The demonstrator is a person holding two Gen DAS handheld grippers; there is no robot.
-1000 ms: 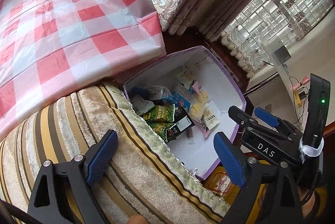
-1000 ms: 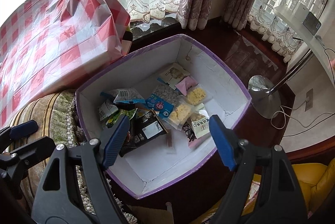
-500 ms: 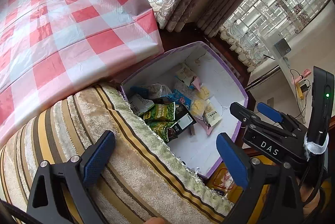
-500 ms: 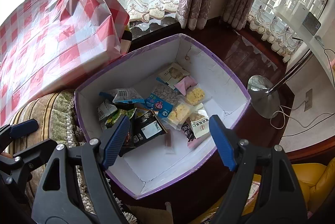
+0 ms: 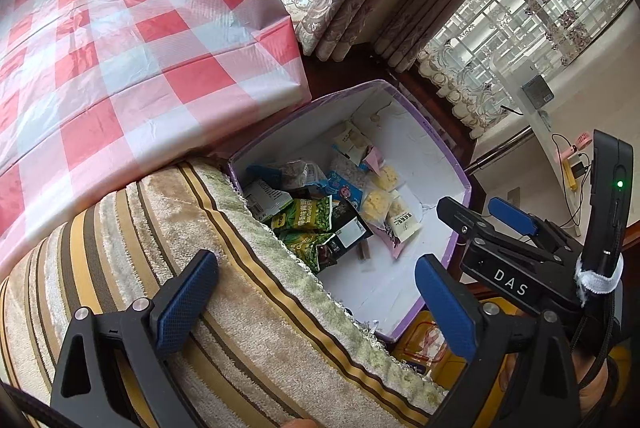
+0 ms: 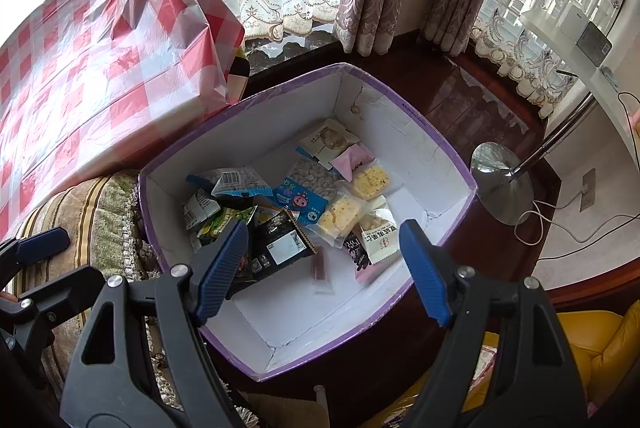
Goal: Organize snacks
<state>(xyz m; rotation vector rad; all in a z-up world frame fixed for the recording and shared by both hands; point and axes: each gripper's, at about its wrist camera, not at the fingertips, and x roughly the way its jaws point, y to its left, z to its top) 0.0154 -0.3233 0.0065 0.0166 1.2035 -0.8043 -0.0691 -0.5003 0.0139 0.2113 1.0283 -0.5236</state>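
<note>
checked cloth [image 6: 100,68], striped cushion [image 5: 240,308], lamp base [image 6: 502,180]

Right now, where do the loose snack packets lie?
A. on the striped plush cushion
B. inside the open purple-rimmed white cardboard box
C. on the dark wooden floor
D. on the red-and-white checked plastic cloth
B: the snack packets all lie on the bottom of the purple-rimmed white cardboard box.

Mixed snack packets [image 6: 320,200] inside purple-edged box [image 6: 440,148]
</note>
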